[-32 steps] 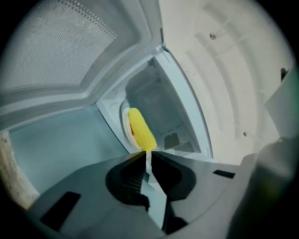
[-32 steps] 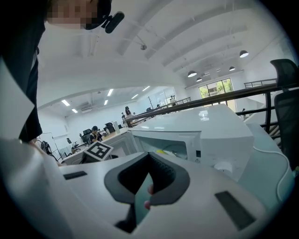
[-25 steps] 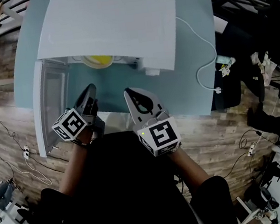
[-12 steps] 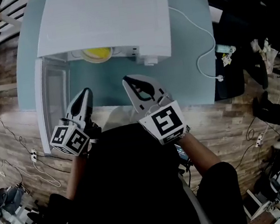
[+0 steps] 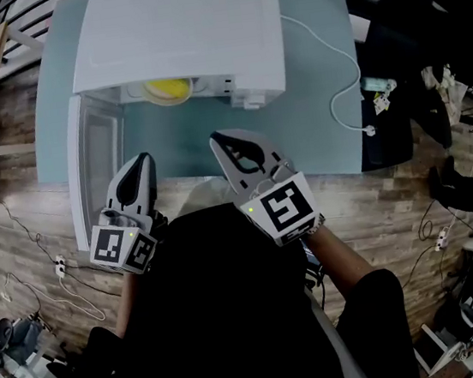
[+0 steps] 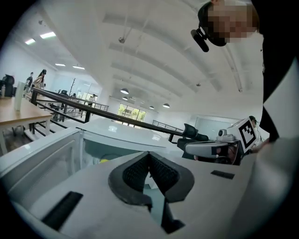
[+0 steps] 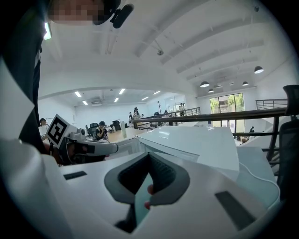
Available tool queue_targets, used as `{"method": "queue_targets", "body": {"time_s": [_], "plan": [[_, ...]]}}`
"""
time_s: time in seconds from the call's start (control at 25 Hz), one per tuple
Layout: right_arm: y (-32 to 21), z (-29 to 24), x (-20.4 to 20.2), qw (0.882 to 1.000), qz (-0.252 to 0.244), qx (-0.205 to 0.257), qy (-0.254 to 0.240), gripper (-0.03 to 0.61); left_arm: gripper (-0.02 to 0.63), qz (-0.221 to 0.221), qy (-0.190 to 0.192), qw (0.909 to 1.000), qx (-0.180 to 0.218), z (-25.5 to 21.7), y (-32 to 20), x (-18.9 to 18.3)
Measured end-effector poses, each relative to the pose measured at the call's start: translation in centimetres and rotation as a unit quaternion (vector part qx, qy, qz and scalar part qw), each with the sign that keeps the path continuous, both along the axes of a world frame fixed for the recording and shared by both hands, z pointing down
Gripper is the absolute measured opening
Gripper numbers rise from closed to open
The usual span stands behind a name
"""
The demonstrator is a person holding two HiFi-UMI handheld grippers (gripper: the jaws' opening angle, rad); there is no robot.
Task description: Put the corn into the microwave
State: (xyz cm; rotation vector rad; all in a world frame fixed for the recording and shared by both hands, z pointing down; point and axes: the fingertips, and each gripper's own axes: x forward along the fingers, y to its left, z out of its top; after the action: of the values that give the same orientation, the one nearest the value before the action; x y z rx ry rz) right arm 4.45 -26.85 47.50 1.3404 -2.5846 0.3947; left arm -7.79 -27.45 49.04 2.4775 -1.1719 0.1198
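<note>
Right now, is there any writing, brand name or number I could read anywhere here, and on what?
No words or numbers can be read in any view.
The left gripper and right gripper each carry square black-and-white patterns, not letters.
The microwave shows a plain white top; any print on its front is too small to tell.

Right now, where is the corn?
In the head view the corn sits inside the white microwave, right of its open door and beyond the left gripper.
</note>
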Motion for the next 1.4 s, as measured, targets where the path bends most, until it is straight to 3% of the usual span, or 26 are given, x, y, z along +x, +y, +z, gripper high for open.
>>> {"method": "queue_targets", "body": {"time_s": [0.32,0.72,1.4], "plan": [[0.4,-1.1,-0.3,1.000,0.000,0.008,-0.003,0.009,0.003,-0.021,0.021,0.9996,0.003,-1.1,0.8,-1.1],[1.6,-1.4,-2.1,0.999,-0.039,-0.004,0.014,0.008,0.003,-0.032,0.035,0.9989,0.002,-1.2,1.2,-1.7],[1.9,-1.6,-2.2,0.999,-0.039,-0.014,0.015,0.008,0.003,-0.026,0.042,0.9988,-0.002,-1.0,1.1,-1.2]]}}
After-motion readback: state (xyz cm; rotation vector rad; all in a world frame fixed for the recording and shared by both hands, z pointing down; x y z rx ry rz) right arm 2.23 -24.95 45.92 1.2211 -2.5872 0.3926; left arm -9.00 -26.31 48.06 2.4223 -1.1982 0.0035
